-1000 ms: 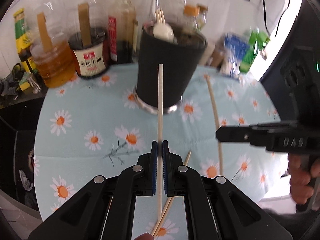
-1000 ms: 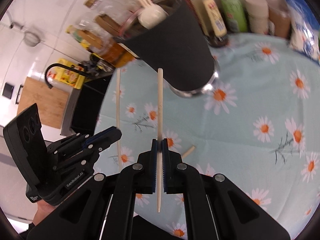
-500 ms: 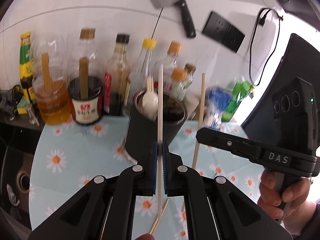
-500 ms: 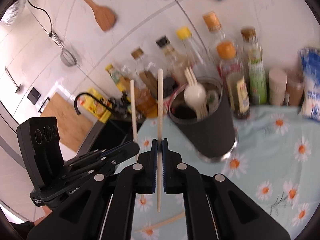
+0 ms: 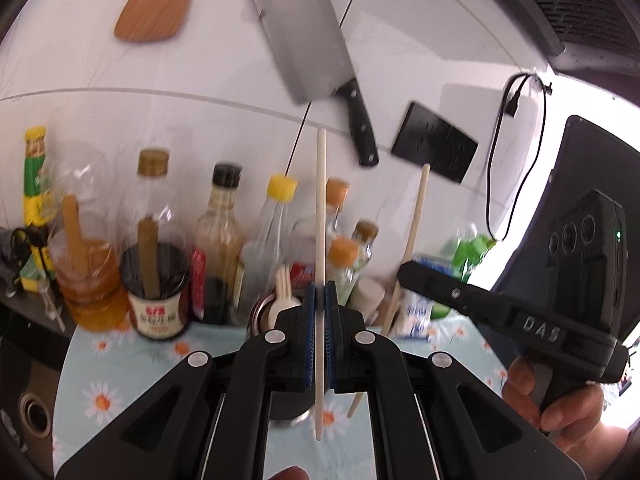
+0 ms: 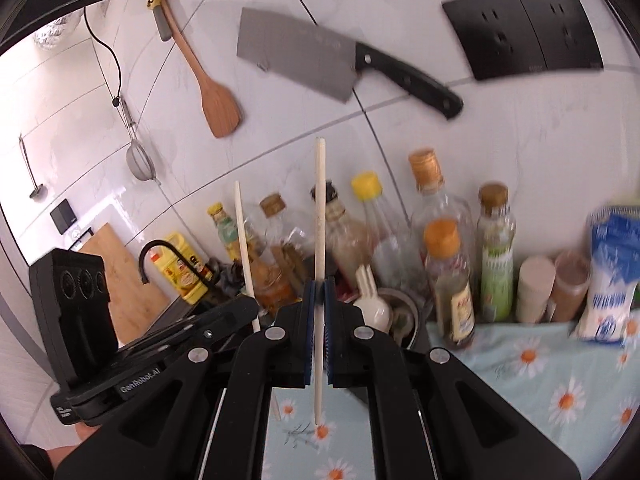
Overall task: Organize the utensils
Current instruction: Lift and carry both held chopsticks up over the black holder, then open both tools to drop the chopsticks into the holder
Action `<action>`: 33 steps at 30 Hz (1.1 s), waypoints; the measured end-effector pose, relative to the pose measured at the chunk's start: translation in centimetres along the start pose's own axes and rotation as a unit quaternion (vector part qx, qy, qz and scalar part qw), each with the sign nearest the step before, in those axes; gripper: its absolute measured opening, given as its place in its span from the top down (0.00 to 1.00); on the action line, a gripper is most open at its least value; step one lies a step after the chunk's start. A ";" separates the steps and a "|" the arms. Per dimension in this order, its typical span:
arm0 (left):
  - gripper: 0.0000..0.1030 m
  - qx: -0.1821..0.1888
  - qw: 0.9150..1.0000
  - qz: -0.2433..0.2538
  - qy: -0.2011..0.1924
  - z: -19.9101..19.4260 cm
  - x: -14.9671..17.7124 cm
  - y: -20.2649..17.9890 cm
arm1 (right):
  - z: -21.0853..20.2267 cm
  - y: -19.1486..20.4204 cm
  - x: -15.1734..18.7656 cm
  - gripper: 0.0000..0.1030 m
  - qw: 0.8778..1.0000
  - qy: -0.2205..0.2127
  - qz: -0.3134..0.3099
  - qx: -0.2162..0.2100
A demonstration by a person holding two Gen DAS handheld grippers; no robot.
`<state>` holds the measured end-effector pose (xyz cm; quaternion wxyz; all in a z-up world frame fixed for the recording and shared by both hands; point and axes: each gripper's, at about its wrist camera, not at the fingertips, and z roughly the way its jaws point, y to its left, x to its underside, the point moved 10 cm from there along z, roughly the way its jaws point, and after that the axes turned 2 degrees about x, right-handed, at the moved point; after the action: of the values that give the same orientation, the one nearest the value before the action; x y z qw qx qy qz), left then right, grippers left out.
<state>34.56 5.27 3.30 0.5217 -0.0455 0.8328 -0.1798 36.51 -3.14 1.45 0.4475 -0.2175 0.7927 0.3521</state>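
My left gripper [image 5: 319, 300] is shut on a pale wooden chopstick [image 5: 321, 208] held upright. My right gripper [image 6: 319, 288] is shut on a second chopstick [image 6: 320, 216], also upright. Each gripper shows in the other's view: the right one [image 5: 404, 270] with its chopstick [image 5: 416, 220], the left one [image 6: 252, 308] with its chopstick [image 6: 244, 240]. The black utensil cup [image 6: 404, 312] with a white spoon [image 6: 374, 308] stands just behind both grippers, mostly hidden by them; its rim also shows in the left wrist view [image 5: 262, 314]. One more chopstick [image 5: 356, 406] lies on the daisy tablecloth [image 5: 100, 384].
A row of sauce and oil bottles [image 5: 222, 240] stands along the back wall. A cleaver [image 6: 304, 60] and a wooden spatula [image 6: 212, 96] hang on the wall above. A white-blue bag [image 6: 608, 280] and two small cups [image 6: 536, 288] stand at the right.
Both grippers have tilted up and risen with their chopsticks, from pointing down at the table to upright in front of the wall. The cup has dropped low behind the fingers.
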 end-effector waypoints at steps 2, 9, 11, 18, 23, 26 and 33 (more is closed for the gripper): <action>0.96 0.001 1.000 0.001 -0.020 0.4 -1.1 0.0 | 0.2 0.2 -0.6 0.95 1.000 -0.007 -0.008 0.003; 0.96 0.001 0.999 0.007 -0.044 2.0 -3.4 -0.1 | 1.3 0.4 -2.5 0.95 0.999 -0.030 -0.036 0.012; 0.96 0.000 0.999 0.011 -0.049 2.4 -3.8 -0.1 | 1.5 0.3 -2.8 0.95 0.999 -0.033 -0.039 0.014; 0.96 -0.014 0.999 0.012 -0.051 3.7 -4.0 0.6 | 2.8 -0.6 -2.5 0.95 0.999 -0.026 -0.036 0.019; 0.96 -0.010 0.999 0.005 -0.032 4.8 -3.0 0.8 | 3.5 -1.5 -2.0 0.95 0.999 -0.017 -0.027 0.023; 0.95 -0.009 1.000 0.005 -0.026 5.1 -2.7 0.8 | 4.0 -1.8 -1.3 0.95 0.999 -0.005 -0.027 0.027; 0.95 -0.009 1.000 0.007 -0.016 5.1 -2.4 0.9 | 4.1 -2.1 -0.8 0.89 0.999 0.002 -0.012 0.030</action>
<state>40.26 5.45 2.99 0.5354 -0.0477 0.8264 -0.1678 40.60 -1.47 -0.01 0.4567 -0.2146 0.8008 0.3226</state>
